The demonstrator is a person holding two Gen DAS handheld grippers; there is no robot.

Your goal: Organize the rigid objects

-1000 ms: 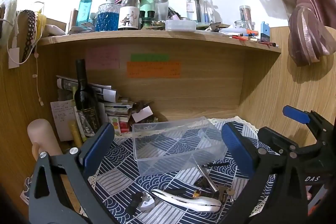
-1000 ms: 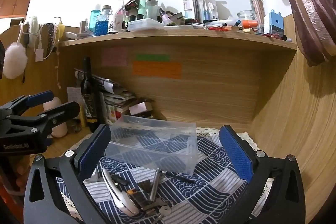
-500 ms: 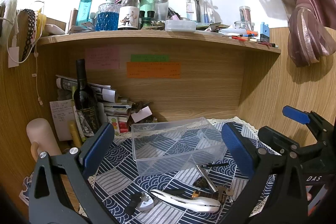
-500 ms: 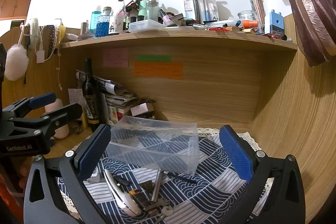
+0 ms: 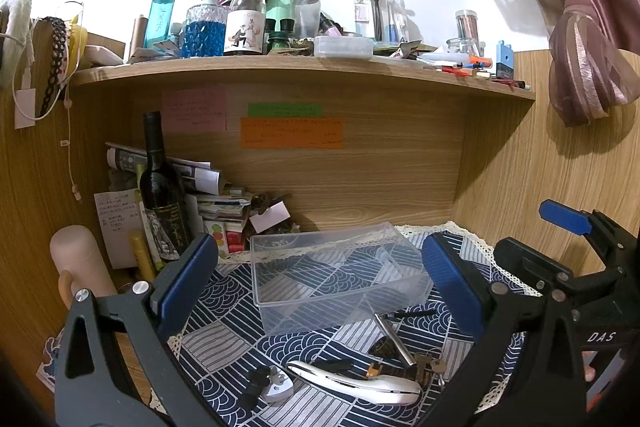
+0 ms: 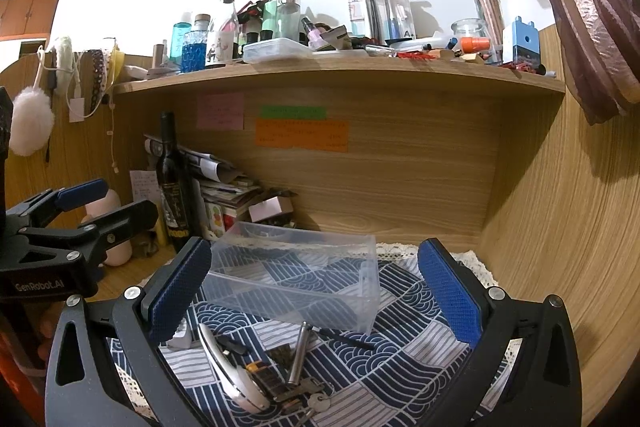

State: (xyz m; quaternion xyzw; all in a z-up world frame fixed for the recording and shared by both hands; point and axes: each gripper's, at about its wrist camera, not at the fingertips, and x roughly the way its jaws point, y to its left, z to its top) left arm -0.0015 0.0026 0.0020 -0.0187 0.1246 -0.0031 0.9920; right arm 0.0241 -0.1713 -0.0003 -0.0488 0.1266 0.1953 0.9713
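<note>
A clear plastic divided box (image 5: 336, 275) stands empty on a blue patterned cloth (image 5: 224, 339); it also shows in the right wrist view (image 6: 296, 283). In front of it lie small items: a white curved handle (image 5: 352, 381), a metal rod (image 5: 394, 339), keys (image 5: 430, 365) and a small silver piece (image 5: 276, 385). The handle (image 6: 228, 367) and rod (image 6: 298, 353) show in the right wrist view too. My left gripper (image 5: 320, 287) is open and empty above the cloth. My right gripper (image 6: 314, 295) is open and empty, to the right of the left one.
A dark wine bottle (image 5: 162, 191), stacked papers (image 5: 216, 203) and a pink flask (image 5: 78, 267) stand at the back left. A shelf (image 5: 304, 67) crowded with bottles runs overhead. Wooden walls close the back and right (image 6: 560, 227).
Both views have shifted very slightly. Nothing on the cloth has moved.
</note>
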